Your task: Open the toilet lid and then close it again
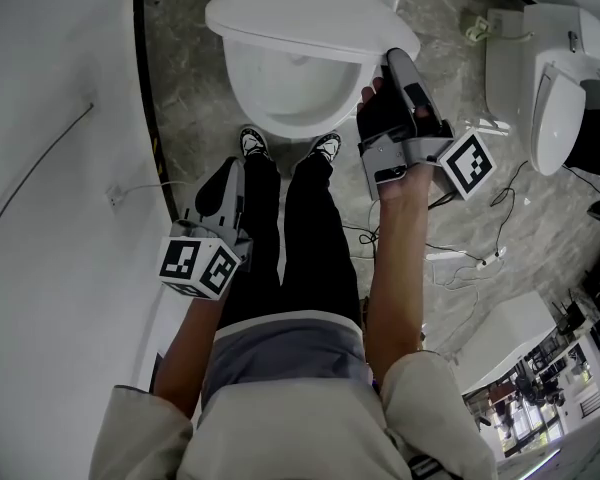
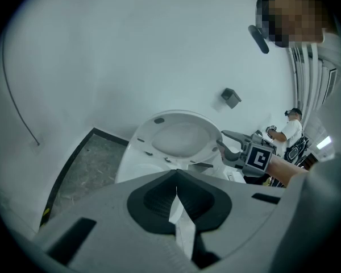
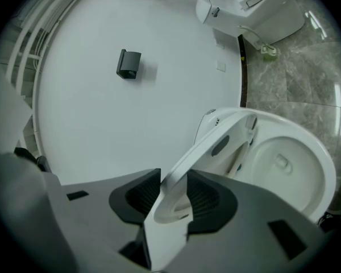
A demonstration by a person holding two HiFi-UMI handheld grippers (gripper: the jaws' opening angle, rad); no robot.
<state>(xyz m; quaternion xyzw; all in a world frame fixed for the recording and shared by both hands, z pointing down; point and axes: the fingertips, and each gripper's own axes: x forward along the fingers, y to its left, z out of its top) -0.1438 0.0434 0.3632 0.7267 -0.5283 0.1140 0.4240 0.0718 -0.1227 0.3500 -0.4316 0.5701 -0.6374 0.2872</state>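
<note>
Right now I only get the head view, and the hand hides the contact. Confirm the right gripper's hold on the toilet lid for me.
Observer: In the right gripper view, the right gripper has its fingers clamped on the toilet lid's rim.
Operator: Report the lid's angle.
Observer: Partly raised; the bowl shows open beneath it.
Operator: Check the left gripper.
Observer: The left gripper is shut, holding nothing.

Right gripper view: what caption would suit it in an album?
The right hand-held gripper clamps the edge of the half-raised toilet lid above the open bowl.
</note>
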